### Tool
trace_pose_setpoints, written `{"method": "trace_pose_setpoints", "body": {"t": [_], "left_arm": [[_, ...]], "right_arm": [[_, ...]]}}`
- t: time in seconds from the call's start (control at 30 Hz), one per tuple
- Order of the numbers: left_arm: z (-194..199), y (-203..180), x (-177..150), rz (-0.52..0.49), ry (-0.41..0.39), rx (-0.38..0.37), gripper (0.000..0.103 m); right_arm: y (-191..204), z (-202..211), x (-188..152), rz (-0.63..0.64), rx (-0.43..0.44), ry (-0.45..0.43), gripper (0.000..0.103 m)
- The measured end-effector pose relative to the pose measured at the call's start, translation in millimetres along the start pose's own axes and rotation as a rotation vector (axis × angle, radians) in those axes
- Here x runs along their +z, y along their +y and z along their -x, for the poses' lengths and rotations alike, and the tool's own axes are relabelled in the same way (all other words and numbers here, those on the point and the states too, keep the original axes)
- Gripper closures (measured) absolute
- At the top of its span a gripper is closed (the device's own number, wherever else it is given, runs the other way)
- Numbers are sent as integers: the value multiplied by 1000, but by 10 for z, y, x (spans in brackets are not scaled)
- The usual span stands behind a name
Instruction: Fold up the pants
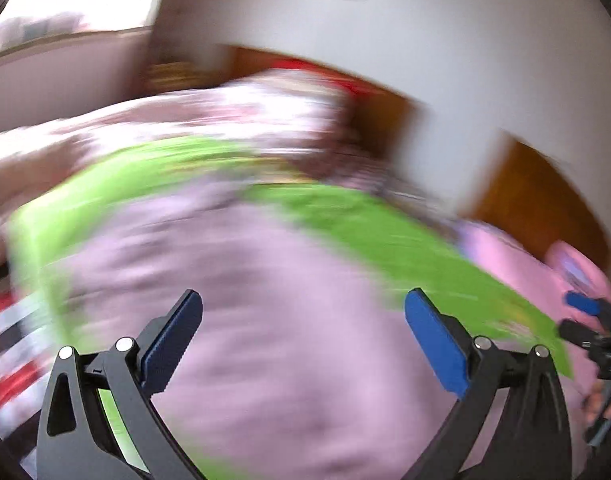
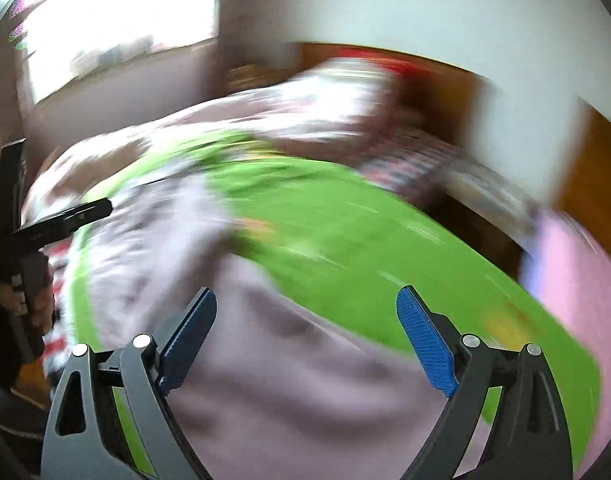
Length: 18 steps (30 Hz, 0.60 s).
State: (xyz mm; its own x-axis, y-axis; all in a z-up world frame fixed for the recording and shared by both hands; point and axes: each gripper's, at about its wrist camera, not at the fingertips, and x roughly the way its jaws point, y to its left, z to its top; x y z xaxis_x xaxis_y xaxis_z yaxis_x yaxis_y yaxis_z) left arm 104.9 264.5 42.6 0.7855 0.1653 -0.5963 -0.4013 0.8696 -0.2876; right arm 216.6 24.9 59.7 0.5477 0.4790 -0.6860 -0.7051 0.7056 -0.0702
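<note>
The left gripper (image 1: 303, 334) is held wide apart with nothing between its blue pads, poised above the pale pink pants (image 1: 273, 300). The right gripper (image 2: 307, 334) is likewise spread wide and empty over the same garment. The pants are laid on a green mat (image 2: 345, 220) on the bed, presumably to be folded flat; heavy blur hides their edges.

No legible text, label, brand, number or sign appears in either wrist view. Motion blur smears every surface, and no lettering can be made out on the bedding or the walls.
</note>
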Motion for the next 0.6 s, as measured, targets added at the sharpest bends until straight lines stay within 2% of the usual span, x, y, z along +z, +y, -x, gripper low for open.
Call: {"method": "trace_pose_setpoints", "body": {"t": [0.1,0.13,0.2,0.3,0.37,0.43,0.47,0.5,0.53,0.57,0.6], "left_arm": [[182,891,-148,143,22,257,2],[225,1095,-186,177,34,295,2],[312,1429,-243,252,43,341,2],[317,1612,-199,313,33,341,2],[226,1630,-165,322,35,320,2],[159,1638,-179,329,44,292,2],[113,1635,-182,334,51,274,2],[56,1610,-185,340,60,251,2],[10,1573,-178,341,67,236,2],[-50,1548,-169,341,72,223,2],[-109,1524,-170,340,76,208,2]], "right_arm": [[880,-717,500,204,244,30,23],[1220,-1027,662,261,324,66,24],[1584,-1434,857,278,426,130,25],[2040,-2143,1108,196,593,278,25],[2104,-2503,1196,128,623,350,25],[2169,-2668,1211,69,647,397,23],[2161,-2725,1222,53,650,392,23],[2156,-2728,1245,53,639,381,29],[2130,-2691,1270,65,594,358,32],[2101,-2580,1297,108,488,303,39],[2112,-2508,1314,143,394,255,37]]}}
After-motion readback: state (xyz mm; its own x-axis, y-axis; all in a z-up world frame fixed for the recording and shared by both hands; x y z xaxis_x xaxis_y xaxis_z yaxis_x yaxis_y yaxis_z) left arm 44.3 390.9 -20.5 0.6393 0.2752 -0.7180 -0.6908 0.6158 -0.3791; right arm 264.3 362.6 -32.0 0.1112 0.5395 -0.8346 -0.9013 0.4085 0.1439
